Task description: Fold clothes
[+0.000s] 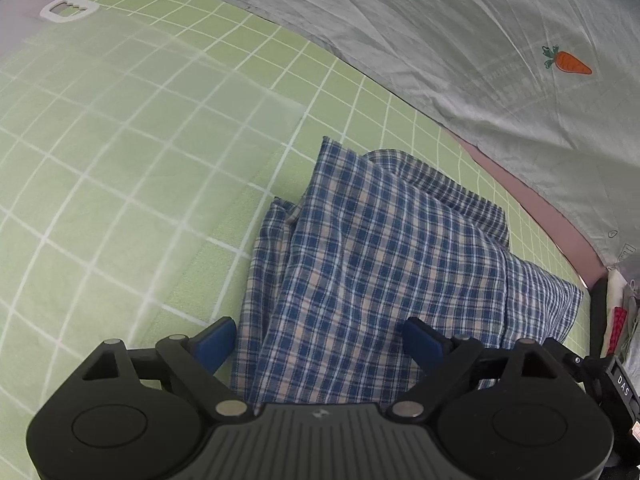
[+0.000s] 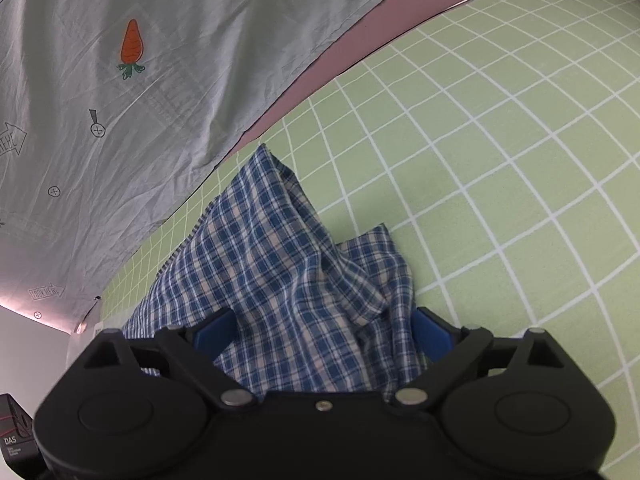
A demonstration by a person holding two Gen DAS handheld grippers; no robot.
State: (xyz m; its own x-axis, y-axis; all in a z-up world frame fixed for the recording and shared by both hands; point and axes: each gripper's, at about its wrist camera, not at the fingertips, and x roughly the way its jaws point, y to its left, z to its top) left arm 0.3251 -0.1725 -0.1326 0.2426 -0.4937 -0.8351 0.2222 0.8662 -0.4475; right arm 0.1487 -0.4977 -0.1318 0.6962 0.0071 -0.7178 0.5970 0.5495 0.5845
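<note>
The blue plaid garment point(image 1: 380, 248) lies bunched and partly folded on the green grid-patterned sheet point(image 1: 120, 140), close to the sheet's far edge, where a strip of pink surface point(image 2: 360, 36) shows. Beyond that strip hangs a pale grey cloth point(image 1: 440, 40) printed with a carrot point(image 1: 566, 61) and small symbols.

Left gripper point(image 1: 318, 342): the jaws stand wide apart. One blue pad point(image 1: 214, 340) sits over bare green sheet just beside the garment's edge; the other pad point(image 1: 422, 340) lies over the plaid fabric. The cloth passes between the two fingers, yet neither pad presses on it — nothing is gripped.

Right gripper point(image 2: 324, 332): the jaws also stand wide. A raised, crumpled ridge of the garment point(image 2: 288, 264) runs into the gap between the blue pads point(image 2: 214, 332). The fabric fills most of the gap and reaches to both pads, but it rests loose and slack — the pads do not clamp it.

Both grippers point down at the near end of the garment, one at each side. In the right wrist view a black device marked DAS point(image 2: 16, 436) shows at the lower left corner.
</note>
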